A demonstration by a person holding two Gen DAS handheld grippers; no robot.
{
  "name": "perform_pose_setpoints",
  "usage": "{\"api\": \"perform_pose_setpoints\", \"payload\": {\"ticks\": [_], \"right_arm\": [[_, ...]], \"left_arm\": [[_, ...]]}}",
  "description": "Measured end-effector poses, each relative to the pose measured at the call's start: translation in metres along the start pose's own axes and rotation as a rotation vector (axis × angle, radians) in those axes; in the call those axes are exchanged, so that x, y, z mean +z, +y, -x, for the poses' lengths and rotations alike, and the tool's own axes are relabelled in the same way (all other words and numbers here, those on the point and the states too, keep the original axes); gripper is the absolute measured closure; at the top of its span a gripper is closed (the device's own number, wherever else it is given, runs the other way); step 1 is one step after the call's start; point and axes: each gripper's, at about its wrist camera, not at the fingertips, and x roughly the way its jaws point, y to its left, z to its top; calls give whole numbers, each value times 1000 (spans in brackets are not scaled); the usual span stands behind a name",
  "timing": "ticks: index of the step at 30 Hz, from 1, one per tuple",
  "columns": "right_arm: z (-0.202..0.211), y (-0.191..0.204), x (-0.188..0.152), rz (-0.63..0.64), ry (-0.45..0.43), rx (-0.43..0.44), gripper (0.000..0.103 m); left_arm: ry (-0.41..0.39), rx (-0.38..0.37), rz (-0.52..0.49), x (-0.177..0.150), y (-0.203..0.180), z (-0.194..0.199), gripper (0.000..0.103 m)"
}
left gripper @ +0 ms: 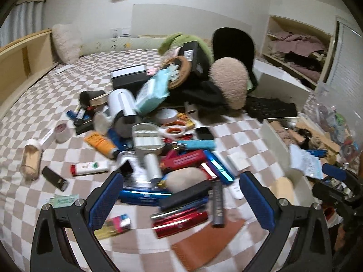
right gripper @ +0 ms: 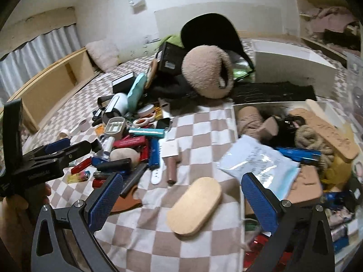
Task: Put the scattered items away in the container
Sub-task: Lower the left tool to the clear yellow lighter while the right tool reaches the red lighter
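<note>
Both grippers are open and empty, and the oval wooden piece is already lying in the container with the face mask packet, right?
Not quite. Both the left gripper and right gripper are open and empty, but the oval wooden piece lies on the checkered bedspread, outside the container. Only the face mask packet rests in the container. The right wrist view shows it.

Checked cloth sheet (right gripper: 199, 122) looks matt. The oval wooden board (right gripper: 194, 205) is smooth and pale. Fuzzy plush toy (right gripper: 205, 74); glossy plastic mask packet (right gripper: 256, 158); shiny red metallic case (left gripper: 179, 221).
</note>
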Motion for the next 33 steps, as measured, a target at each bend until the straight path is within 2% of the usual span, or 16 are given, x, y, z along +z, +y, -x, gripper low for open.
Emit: {"api": "perform_pose_setpoints", "payload": {"ticks": [7,17,25,27,30,33], "right_arm": [[-31,20,-4,51,72,67,0],[-66,25,-12,80,156,69,0],[-78,21,-8,33,134,93,0],[-78,19,-11,24,123,90,0],[-76,22,-12,36,114,82,0],[-76,26,-14,43,109,76,0]], "left_arm": [[10,65,43,-5,37,-6,0],[60,126,121,-25,76,-12,0],[97,209,245,-37,110,-7,0],[117,202,276,-43,113,-9,0],[149,182,321,-53,109,-13,0],[160,198,314,-60,96,-18,2]]}}
